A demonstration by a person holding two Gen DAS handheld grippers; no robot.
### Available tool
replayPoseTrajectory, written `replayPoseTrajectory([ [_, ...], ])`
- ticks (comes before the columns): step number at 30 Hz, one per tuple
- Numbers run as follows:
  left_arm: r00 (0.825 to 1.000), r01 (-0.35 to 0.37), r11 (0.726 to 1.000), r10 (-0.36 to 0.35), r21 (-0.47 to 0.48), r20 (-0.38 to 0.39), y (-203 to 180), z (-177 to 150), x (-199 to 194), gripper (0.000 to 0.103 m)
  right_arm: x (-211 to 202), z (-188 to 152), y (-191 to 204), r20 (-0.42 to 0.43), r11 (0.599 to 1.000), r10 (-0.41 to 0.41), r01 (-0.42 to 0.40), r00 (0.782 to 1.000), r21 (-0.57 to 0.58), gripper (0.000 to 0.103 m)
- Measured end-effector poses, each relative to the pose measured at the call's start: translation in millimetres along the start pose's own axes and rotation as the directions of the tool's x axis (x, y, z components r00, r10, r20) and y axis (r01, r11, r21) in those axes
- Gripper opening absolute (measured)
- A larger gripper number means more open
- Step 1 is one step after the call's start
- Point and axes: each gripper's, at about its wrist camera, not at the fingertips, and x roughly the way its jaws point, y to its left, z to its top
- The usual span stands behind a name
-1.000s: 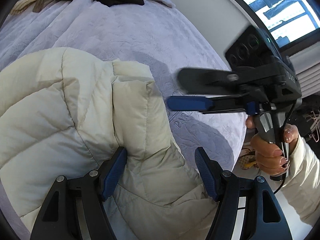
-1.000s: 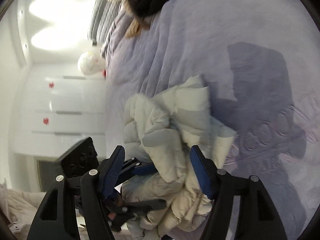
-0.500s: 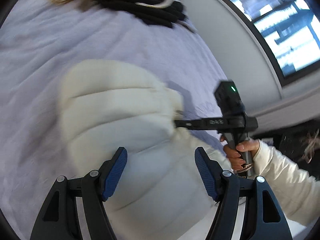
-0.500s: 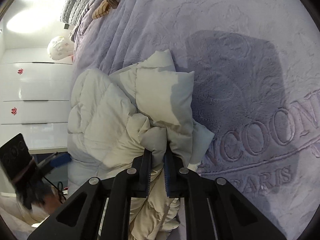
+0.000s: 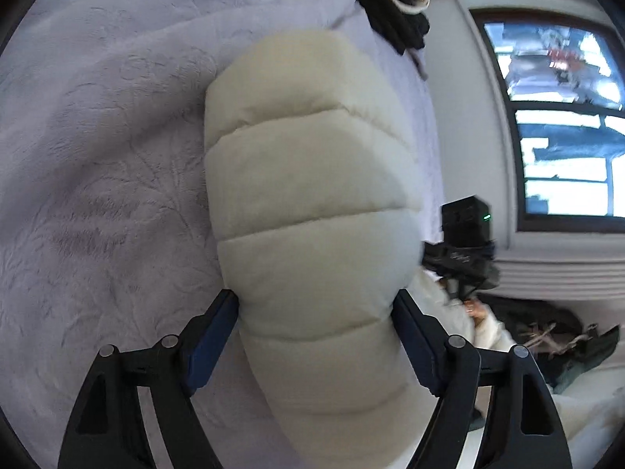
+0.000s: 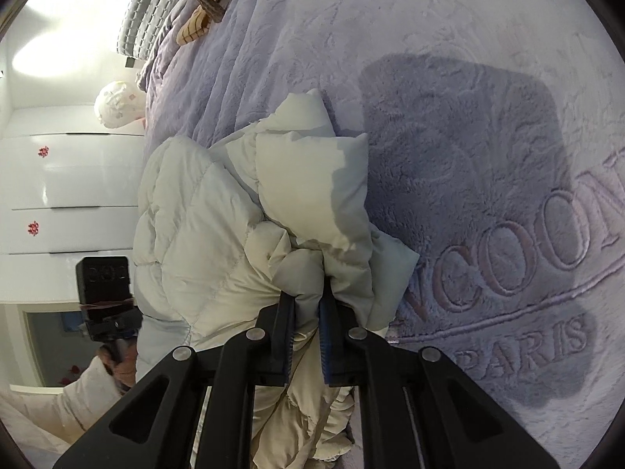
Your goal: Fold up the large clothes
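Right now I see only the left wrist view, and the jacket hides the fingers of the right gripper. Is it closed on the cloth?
Observer: Yes. In the right wrist view the right gripper is shut on a bunched fold of the cream jacket.
Operator: What lies beside that fold?
Observer: There is embossed lettering in the purple blanket, ending in PARIS, just to the right of the fold in that picture.
Operator: Is the jacket flat there?
Observer: No. It is crumpled, and one padded panel stands out beyond the gripper's fingers.
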Motion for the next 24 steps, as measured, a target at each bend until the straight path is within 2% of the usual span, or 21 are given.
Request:
replayPoseTrajectory([
  [2, 0.999, -0.038, 0.999, 0.038, 0.022, 0.001, -9.9, 1.1, 6.3, 0.086, -0.7, -1.0, -1.1, 0.003, 1.0, 0.001, -0.001, 1.0, 0.006, 0.01],
  [4, 0.996, -0.092, 0.995, 0.092, 0.043, 0.007, -20.1, 2.7, 16.2, 0.088, 0.0, -2.3, -2.5, 0.006, 1.0, 0.002, -0.002, 1.0, 0.013, 0.01],
  [7, 0.978, -0.21, 0.976, 0.209, 0.059, 0.016, -34.1, 3.0, 28.5, 0.092, -2.3, -4.5, -0.9, 0.006, 1.0, -0.01, 0.01, 1.0, 0.021, 0.01],
  [9, 0.966, -0.259, 0.964, 0.258, 0.062, 0.025, -39.8, 2.6, 32.1, 0.092, -6.4, -5.8, 4.4, 0.007, 0.999, -0.034, 0.033, 0.999, 0.028, 0.01],
  [13, 0.949, -0.315, 0.946, 0.312, 0.076, 0.045, -50.7, -0.3, 32.9, 0.092, -23.0, -10.1, 18.8, 0.015, 0.994, -0.094, 0.093, 0.996, 0.057, 0.015],
  [14, 0.947, -0.32, 0.944, 0.318, 0.076, 0.048, -52.6, -0.5, 33.6, 0.092, -28.5, -11.9, 21.1, 0.018, 0.993, -0.095, 0.093, 0.995, 0.067, 0.025],
  [15, 0.945, -0.325, 0.943, 0.322, 0.072, 0.049, -54.1, -0.4, 34.3, 0.092, -36.2, -13.7, 23.7, 0.024, 0.993, -0.085, 0.083, 0.996, 0.081, 0.05],
  [16, 0.943, -0.332, 0.941, 0.329, 0.069, 0.05, -55.0, 0.0, 34.0, 0.092, -43.0, -15.5, 26.6, 0.031, 0.994, -0.07, 0.068, 0.997, 0.084, 0.067],
  [17, 0.94, -0.34, 0.938, 0.337, 0.067, 0.052, -56.9, 0.5, 34.4, 0.092, -49.3, -16.9, 30.0, 0.036, 0.995, -0.067, 0.063, 0.997, 0.081, 0.095],
  [18, 0.938, -0.345, 0.936, 0.342, 0.066, 0.053, -58.8, 0.9, 34.9, 0.092, -55.4, -18.8, 34.2, 0.041, 0.995, -0.071, 0.068, 0.997, 0.071, 0.1],
  [22, 0.931, -0.363, 0.929, 0.359, 0.069, 0.059, -58.5, -1.9, 29.9, 0.092, -64.1, -25.1, 39.7, 0.02, 0.998, -0.053, 0.052, 0.998, 0.036, 0.103],
  [24, 0.929, -0.368, 0.927, 0.364, 0.068, 0.062, -63.9, -3.4, 35.3, 0.092, -55.6, -27.7, 34.2, -0.03, 0.998, -0.045, 0.046, 0.999, 0.03, 0.103],
])
